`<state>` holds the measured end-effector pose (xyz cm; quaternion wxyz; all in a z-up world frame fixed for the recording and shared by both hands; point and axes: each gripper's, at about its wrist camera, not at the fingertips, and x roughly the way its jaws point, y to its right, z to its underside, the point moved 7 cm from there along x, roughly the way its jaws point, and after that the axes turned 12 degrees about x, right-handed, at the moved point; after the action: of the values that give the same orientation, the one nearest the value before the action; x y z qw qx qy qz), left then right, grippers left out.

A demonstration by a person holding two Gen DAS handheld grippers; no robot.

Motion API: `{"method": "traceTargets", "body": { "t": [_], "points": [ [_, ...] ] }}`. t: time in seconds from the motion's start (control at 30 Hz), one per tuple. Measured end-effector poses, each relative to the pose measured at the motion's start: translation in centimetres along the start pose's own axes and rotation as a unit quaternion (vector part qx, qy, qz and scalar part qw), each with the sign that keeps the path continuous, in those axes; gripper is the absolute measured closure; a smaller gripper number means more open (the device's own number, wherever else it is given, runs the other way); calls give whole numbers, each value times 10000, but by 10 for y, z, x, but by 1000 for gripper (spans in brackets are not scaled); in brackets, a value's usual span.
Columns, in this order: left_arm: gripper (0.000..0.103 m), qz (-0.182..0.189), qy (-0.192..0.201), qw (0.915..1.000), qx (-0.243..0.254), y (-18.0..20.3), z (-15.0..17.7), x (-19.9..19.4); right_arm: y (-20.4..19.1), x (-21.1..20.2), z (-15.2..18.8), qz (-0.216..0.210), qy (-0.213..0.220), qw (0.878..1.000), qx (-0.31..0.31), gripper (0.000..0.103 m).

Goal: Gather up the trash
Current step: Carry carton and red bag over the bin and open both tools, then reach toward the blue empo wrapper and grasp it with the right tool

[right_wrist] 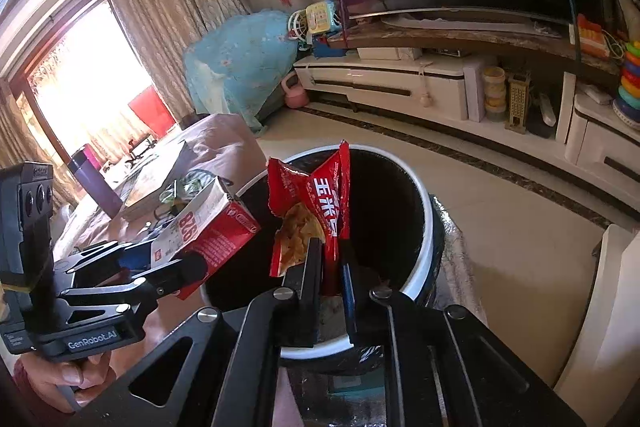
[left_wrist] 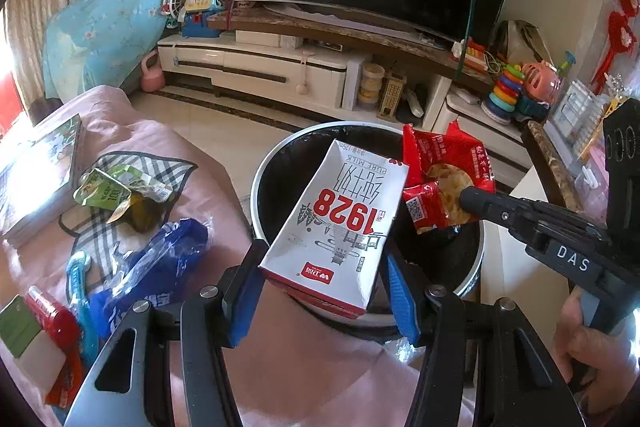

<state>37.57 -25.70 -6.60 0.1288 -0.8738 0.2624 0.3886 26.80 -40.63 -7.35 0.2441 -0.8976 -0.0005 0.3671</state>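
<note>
A white and red milk carton [left_wrist: 340, 211] marked 1928 sits tilted between the blue pads of my left gripper [left_wrist: 324, 259], which is shut on its lower end. It hangs over the near rim of a black bin with a white rim [left_wrist: 348, 125]. My right gripper [right_wrist: 330, 251] is shut on a torn red snack bag [right_wrist: 324, 195] with crisps showing, held above the bin's opening [right_wrist: 424, 211]. In the left wrist view, the right gripper [left_wrist: 466, 195] comes in from the right with the snack bag [left_wrist: 432, 155]. The right wrist view shows the left gripper [right_wrist: 168, 259] and the carton [right_wrist: 208, 227] at the left.
On the pink-covered table left of the bin lie a green juice pouch [left_wrist: 108, 191], a blue plastic bag [left_wrist: 160, 267], a red packet [left_wrist: 52, 315] and a book [left_wrist: 36, 179]. A purple cup [right_wrist: 94, 183] stands further back. A TV cabinet [left_wrist: 280, 67] runs behind.
</note>
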Motion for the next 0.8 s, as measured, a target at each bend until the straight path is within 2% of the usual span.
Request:
{"method": "traceTargets", "body": {
  "t": [0.1,0.17,0.23,0.4,0.47,0.53,0.63,0.8],
  "points": [
    [46,68,-31,10000,-35,-2,-2,6,3,3,-2,2,-39,10000,50,89],
    [43,64,-61,9999,-89,-3,-2,9,5,4,-2,-22,-64,9999,110,80],
    [38,43,-36,9998,-166,-5,-1,8,6,4,-2,-39,-76,9998,151,65],
    [35,-6,94,9996,-278,-9,15,-6,9,1,3,-65,-68,9996,249,58],
    [34,8,124,9994,-322,-10,25,-14,7,-2,4,-124,-49,9994,315,50],
    [34,-15,114,9991,-413,-14,40,-22,4,-7,8,-196,7,9992,356,35],
    [34,-16,90,9983,-576,-22,59,-34,-9,-15,15,-393,125,9984,386,33],
    [34,-113,82,9964,-840,-38,87,-61,-32,-16,29,-636,36,9972,379,30]
  ]
}}
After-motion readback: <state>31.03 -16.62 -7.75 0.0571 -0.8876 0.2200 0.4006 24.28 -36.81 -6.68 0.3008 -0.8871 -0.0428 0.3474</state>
